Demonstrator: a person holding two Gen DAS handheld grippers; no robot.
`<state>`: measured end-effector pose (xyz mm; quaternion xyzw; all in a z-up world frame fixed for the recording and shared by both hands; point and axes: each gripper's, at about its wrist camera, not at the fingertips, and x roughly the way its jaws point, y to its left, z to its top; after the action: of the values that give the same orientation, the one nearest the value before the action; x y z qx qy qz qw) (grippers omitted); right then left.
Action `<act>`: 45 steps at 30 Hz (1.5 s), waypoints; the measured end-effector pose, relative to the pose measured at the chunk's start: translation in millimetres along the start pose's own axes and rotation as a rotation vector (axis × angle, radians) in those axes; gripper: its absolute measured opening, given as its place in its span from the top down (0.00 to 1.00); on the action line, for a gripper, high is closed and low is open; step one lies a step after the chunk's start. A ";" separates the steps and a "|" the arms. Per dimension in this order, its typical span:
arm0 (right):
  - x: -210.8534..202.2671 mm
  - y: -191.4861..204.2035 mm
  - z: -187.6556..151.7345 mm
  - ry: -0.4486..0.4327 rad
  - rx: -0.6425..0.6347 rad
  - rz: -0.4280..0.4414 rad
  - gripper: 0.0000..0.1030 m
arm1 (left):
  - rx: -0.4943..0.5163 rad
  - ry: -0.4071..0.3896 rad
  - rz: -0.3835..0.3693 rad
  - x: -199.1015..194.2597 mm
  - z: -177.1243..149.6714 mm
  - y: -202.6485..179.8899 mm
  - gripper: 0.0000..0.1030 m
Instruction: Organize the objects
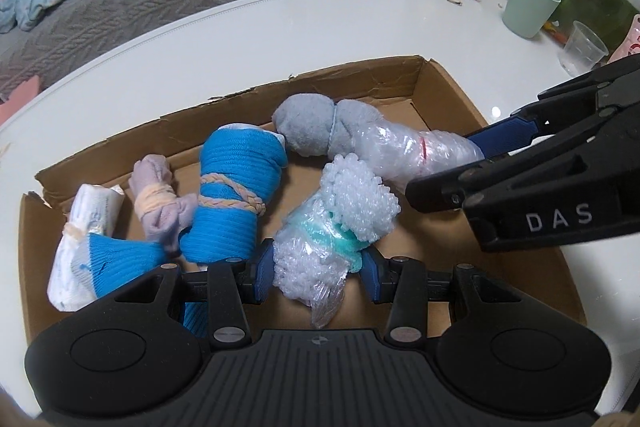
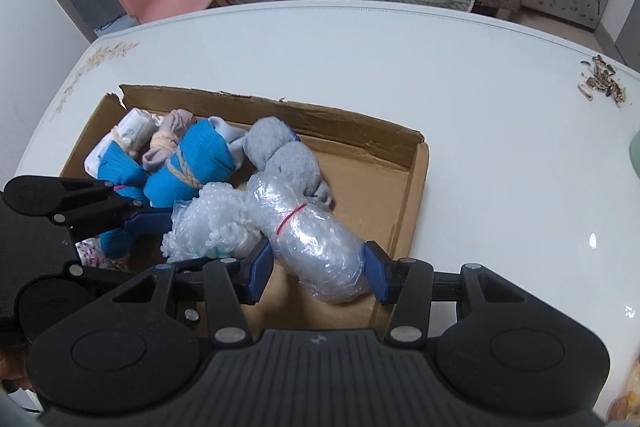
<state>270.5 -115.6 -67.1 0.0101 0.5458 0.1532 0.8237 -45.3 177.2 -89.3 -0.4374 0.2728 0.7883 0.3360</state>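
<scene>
1. You are clamping the left gripper (image 1: 316, 273) on the teal-banded bubble-wrap bundle (image 1: 336, 227), near side of the cardboard box (image 1: 352, 83).
2. You are clamping the right gripper (image 2: 318, 271) on the red-banded bubble-wrap roll (image 2: 316, 243), apparently lowering both into the box.
3. Soft rolled socks (image 1: 230, 195), cord-tied, are lying at left.

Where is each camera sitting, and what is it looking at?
Left wrist: sits on the left hand-held gripper, looking down at the bubble-wrap bundle with a teal band; the right hand-held gripper enters from the right.
Right wrist: sits on the right hand-held gripper, looking down at the bubble-wrap roll with a red band.
Both share the cardboard box.
</scene>
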 end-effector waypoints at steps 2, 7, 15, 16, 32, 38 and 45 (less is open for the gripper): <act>1.2 0.6 0.4 0.004 -0.004 -0.002 0.56 | -0.002 -0.002 0.005 1.9 0.6 0.4 0.51; 2.8 1.7 0.0 0.010 -0.012 -0.002 0.56 | -0.013 0.000 0.009 7.2 1.0 1.5 0.51; 4.7 3.0 0.7 0.014 -0.015 -0.005 0.55 | -0.012 -0.007 0.021 7.7 1.3 1.1 0.50; 4.5 2.6 0.9 0.015 -0.015 -0.003 0.54 | -0.010 -0.006 0.023 7.6 1.1 0.5 0.50; -4.3 7.6 0.2 0.015 -0.050 -0.005 0.47 | -0.001 -0.005 0.025 -1.4 1.4 -6.7 0.32; -10.6 16.1 -1.2 0.042 -0.121 0.013 0.46 | 0.055 0.056 0.055 -11.6 -2.2 -11.0 0.23; -14.1 20.3 -4.0 0.050 -0.138 0.026 0.45 | 0.067 0.058 0.066 -25.7 -5.9 -11.5 0.21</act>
<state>256.9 -100.5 -52.3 -0.0436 0.5542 0.2015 0.8064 -23.4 172.7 -71.2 -0.4394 0.3230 0.7762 0.3163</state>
